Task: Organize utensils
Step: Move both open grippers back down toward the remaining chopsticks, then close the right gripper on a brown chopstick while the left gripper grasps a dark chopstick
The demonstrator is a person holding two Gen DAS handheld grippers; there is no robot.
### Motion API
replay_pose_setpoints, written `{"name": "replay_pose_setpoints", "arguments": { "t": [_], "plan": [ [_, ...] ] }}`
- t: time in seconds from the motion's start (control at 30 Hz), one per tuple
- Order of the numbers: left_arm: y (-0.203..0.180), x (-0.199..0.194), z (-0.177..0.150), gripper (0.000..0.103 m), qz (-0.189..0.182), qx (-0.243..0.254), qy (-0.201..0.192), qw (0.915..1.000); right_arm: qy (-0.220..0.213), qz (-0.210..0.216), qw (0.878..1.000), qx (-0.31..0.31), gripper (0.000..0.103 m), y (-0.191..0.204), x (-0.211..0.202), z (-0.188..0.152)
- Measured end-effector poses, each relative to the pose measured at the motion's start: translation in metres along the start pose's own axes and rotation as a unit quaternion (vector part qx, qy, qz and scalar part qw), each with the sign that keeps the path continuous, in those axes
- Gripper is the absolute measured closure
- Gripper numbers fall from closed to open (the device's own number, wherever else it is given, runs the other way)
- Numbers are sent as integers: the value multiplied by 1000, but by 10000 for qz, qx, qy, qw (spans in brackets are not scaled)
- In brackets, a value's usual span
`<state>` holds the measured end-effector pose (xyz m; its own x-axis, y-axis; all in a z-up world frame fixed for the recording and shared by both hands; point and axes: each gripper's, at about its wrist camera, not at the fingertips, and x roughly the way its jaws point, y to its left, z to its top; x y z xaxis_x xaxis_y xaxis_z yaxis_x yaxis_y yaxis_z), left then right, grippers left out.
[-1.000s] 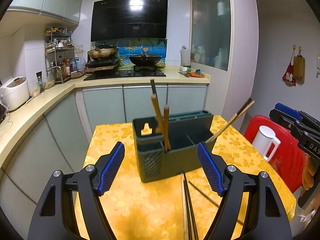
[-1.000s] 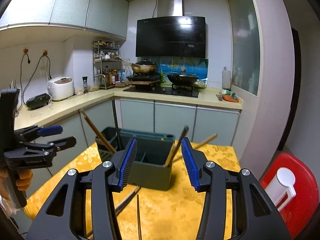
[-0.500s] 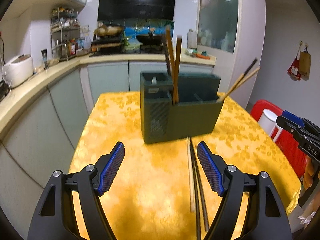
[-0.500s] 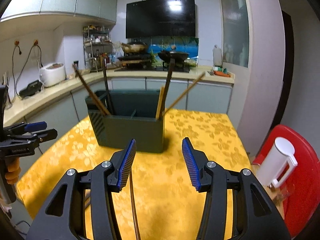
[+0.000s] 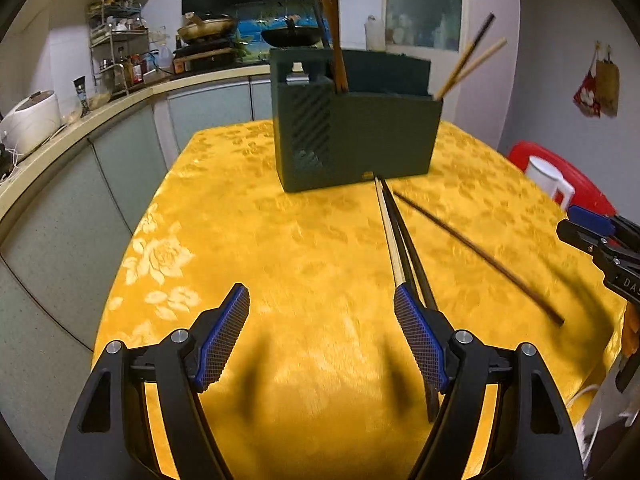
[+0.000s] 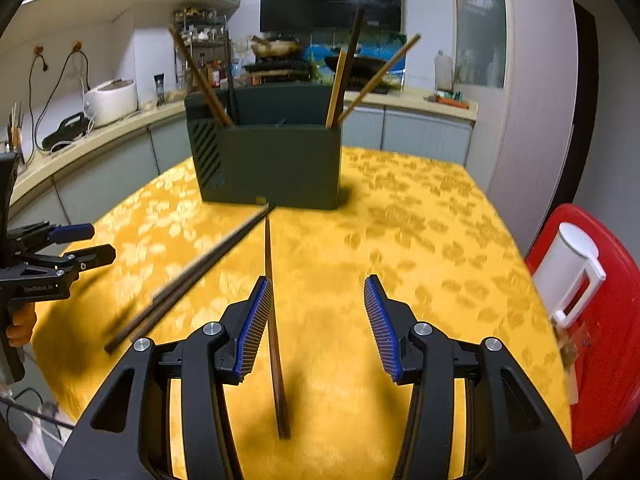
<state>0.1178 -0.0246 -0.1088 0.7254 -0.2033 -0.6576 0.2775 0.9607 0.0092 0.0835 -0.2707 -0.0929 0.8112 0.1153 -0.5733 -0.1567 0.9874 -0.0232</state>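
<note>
A dark green utensil holder (image 5: 356, 132) (image 6: 272, 160) stands at the far side of the yellow tablecloth (image 5: 280, 240), with several chopsticks (image 6: 344, 72) upright in it. On the cloth in front lie a pair of chopsticks (image 5: 394, 240) (image 6: 208, 268) and a single brown chopstick (image 5: 476, 252) (image 6: 272, 300). My left gripper (image 5: 320, 300) hangs open low over the cloth, its right finger just over the near end of the pair. My right gripper (image 6: 318, 292) is open too, and the single chopstick runs under its left finger. Neither holds anything.
A red stool (image 6: 600, 320) with a white mug (image 6: 572, 264) (image 5: 548, 180) stands at the table's right edge. A kitchen counter with a rice cooker (image 6: 112, 100) curves behind and to the left. A hand grips the left tool's handle (image 6: 20, 320).
Both grippers have come down toward the table and tilted lower, so the loose chopsticks now lie close under the fingers. The jaws keep the same width.
</note>
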Motion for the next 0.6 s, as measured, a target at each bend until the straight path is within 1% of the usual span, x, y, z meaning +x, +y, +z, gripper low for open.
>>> {"name": "replay_pose_setpoints", "arguments": {
  "t": [0.07, 0.27, 0.47, 0.6],
  "plan": [
    [-2, 1, -5, 31, -35, 29, 40, 10000, 51, -37, 10000, -39, 56, 2, 1, -7],
    [-10, -3, -24, 31, -345, 13, 181, 9992, 139, 79, 9998, 97, 56, 2, -2, -24],
    [-26, -13, -42, 31, -533, 122, 200, 9983, 302, 96, 9994, 137, 56, 3, -1, -42],
    [-35, -17, -52, 31, -553, 218, 185, 9981, 388, 53, 9992, 127, 56, 1, -1, -52]
  ]
}}
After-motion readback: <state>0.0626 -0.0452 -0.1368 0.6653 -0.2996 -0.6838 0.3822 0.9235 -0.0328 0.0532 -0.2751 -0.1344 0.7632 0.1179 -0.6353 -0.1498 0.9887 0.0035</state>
